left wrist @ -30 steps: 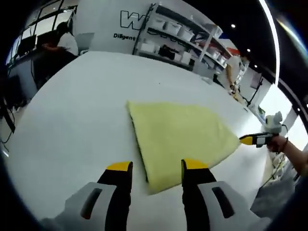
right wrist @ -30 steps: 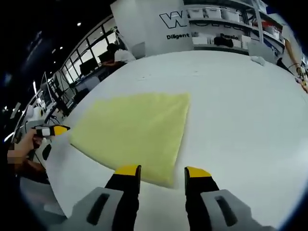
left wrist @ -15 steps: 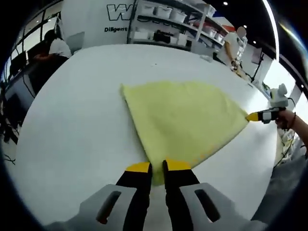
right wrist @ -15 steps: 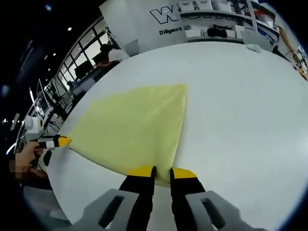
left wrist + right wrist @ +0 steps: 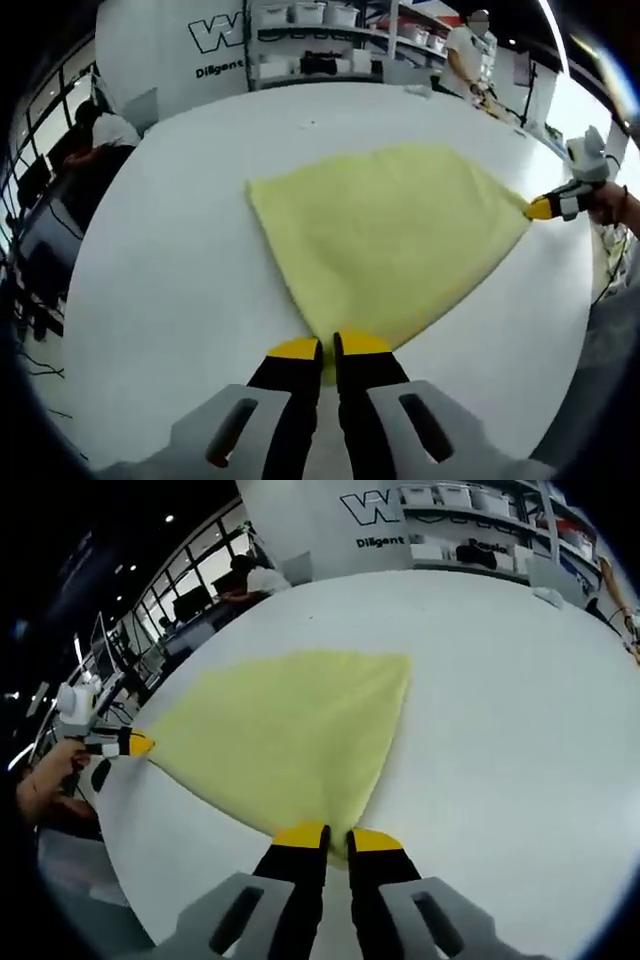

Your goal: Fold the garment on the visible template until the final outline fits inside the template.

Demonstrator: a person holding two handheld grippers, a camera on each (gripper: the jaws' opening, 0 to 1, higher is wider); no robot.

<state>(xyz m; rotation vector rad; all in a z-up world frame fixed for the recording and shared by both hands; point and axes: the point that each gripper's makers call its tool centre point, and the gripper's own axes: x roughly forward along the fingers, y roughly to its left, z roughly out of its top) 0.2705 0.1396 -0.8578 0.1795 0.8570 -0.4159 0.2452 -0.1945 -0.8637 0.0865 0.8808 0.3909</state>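
While the yellow garment [image 5: 390, 235] lies spread flat on the white worktop [image 5: 170, 250], its near corner is seen pinched between the yellow-tipped jaws of the left gripper [image 5: 320, 348], which are drawn narrow on the cloth's edge. In the right gripper view, the same garment [image 5: 290, 735] is gripped at another corner by the right gripper [image 5: 326, 837], jaws pressed close together on the fabric, and the cloth is held taut between the two corners. Shelving [image 5: 320, 45] with boxes is seen beyond the worktop's far edge.
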